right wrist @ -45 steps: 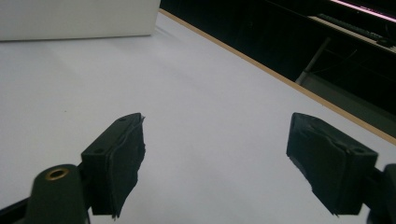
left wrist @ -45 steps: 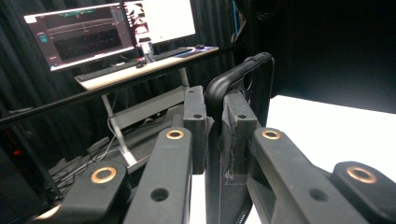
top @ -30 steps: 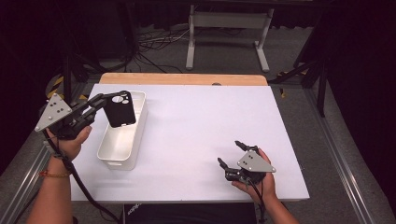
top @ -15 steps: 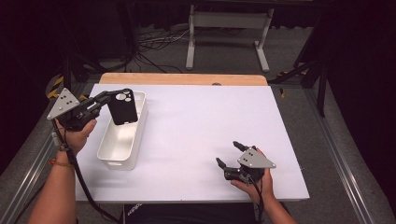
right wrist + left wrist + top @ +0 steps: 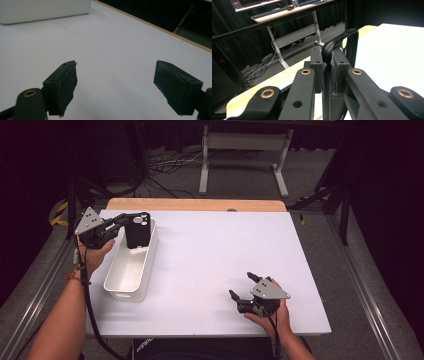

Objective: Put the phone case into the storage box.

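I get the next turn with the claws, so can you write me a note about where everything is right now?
Left claw: shut on the black phone case, holding it upright over the far end of the white bin.
Right claw: open, empty, resting low at the near right of the table.
Done: the case is picked up and brought to the bin.
Left: it probably needs lowering into the bin and letting go. I cannot tell whether its bottom edge touches the bin floor yet.

bright table; dark surroundings; soft focus
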`<state>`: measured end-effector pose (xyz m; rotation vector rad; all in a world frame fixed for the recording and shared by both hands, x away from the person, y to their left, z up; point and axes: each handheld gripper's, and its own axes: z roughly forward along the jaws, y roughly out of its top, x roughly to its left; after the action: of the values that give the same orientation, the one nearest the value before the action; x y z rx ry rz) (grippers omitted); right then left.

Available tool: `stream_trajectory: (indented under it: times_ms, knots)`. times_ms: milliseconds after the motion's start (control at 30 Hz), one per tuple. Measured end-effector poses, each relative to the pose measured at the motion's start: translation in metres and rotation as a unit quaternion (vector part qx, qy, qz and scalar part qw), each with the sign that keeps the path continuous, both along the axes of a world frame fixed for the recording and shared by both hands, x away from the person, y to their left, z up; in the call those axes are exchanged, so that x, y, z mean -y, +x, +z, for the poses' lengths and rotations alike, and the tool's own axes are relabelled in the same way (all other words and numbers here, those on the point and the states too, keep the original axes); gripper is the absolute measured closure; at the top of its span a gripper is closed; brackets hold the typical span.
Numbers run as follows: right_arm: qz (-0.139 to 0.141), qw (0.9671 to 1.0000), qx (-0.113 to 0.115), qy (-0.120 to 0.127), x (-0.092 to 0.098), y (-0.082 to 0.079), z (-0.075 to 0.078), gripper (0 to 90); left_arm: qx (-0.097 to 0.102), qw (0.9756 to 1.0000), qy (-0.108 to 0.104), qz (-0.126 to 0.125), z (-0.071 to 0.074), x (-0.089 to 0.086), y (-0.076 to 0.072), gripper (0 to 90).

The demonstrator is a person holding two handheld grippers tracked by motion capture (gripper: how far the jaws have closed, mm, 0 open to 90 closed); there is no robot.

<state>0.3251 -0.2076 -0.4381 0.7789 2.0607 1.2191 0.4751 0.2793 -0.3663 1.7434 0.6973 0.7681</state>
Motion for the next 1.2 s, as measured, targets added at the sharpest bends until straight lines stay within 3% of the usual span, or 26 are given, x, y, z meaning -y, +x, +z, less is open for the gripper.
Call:
stream_trajectory:
  times_ms: [67,167,400,567,700,767,867,967,1100,1200]
  knots:
    - [-0.001,1.0,-0.001,0.0,0.0,0.0,-0.001,19.4,0.003,1.0,-0.001,0.002,-0.001,0.001,0.003,82.5]
    - [-0.001,1.0,-0.006,-0.002,-0.001,0.002,-0.002,19.4,-0.008,1.0,0.005,0.001,-0.005,0.002,0.012,82.5]
    - [0.006,0.9998,-0.018,-0.008,0.0,0.003,-0.004,19.4,-0.011,0.9996,-0.024,-0.008,-0.013,-0.001,0.03,82.4]
    - [0.005,0.9997,-0.023,-0.011,0.0,0.002,-0.006,19.4,-0.012,0.9996,-0.02,-0.014,-0.017,0.0,0.038,82.4]
    - [0.006,0.9995,-0.029,-0.011,0.002,0.003,-0.007,19.4,-0.018,0.9991,-0.036,-0.014,-0.019,-0.003,0.045,82.3]
    - [0.009,0.9992,-0.035,-0.014,0.001,0.003,-0.008,19.4,-0.014,0.9992,-0.035,-0.012,-0.021,-0.003,0.047,81.0]
    - [0.013,0.999,-0.037,-0.02,0.0,0.003,-0.008,19.5,-0.036,0.9989,-0.03,-0.003,-0.026,0.001,0.051,69.7]
    - [0.023,0.9991,-0.031,-0.016,-0.003,0.001,-0.007,19.6,-0.054,0.9983,-0.02,0.002,-0.032,0.002,0.055,70.2]
    - [0.031,0.9991,-0.016,-0.022,-0.004,-0.003,-0.004,20.0,-0.06,0.9981,-0.013,0.006,-0.035,0.004,0.058,69.8]
    - [0.031,0.9991,-0.019,-0.019,-0.003,-0.004,-0.005,20.0,-0.067,0.9977,0.002,0.011,-0.039,0.006,0.06,68.0]
